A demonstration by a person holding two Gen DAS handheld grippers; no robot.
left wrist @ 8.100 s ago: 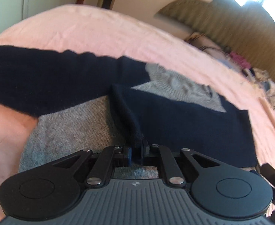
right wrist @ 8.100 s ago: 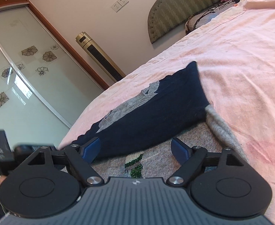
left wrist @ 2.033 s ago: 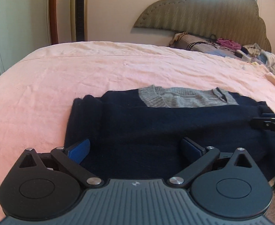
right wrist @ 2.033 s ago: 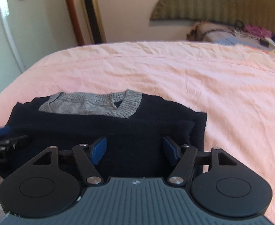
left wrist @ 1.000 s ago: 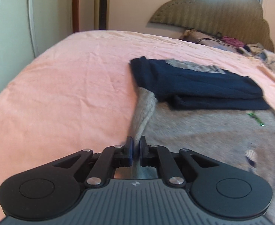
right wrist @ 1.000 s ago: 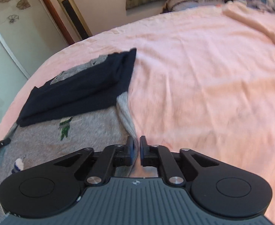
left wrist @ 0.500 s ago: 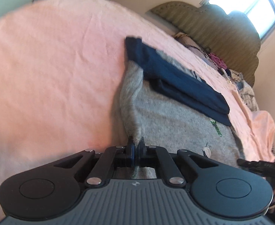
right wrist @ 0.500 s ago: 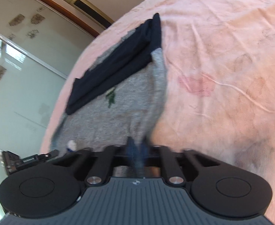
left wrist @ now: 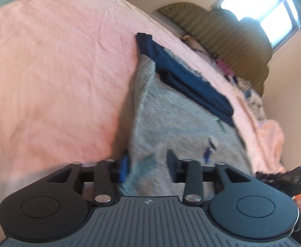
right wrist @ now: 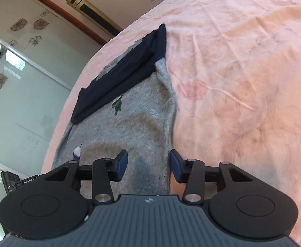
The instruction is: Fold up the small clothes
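Note:
A small grey sweater (left wrist: 177,123) with navy sleeves (left wrist: 187,78) folded across its chest lies on the pink bedsheet (left wrist: 53,65). My left gripper (left wrist: 148,164) is open over the sweater's left hem corner, with grey fabric between the fingers. In the right wrist view the same sweater (right wrist: 130,127) and its folded sleeves (right wrist: 125,68) show, and my right gripper (right wrist: 148,164) is open over the right hem edge. Small embroidered figures sit on the grey front.
A padded olive headboard (left wrist: 228,33) and a pile of clothes (left wrist: 249,94) are at the far end of the bed. A glass wardrobe door (right wrist: 16,72) and a gold tower fan (right wrist: 95,14) stand beyond the bed's left edge.
Both grippers were shut on the sweater's hem corners half a second ago. Both have now opened and let go of the hem.

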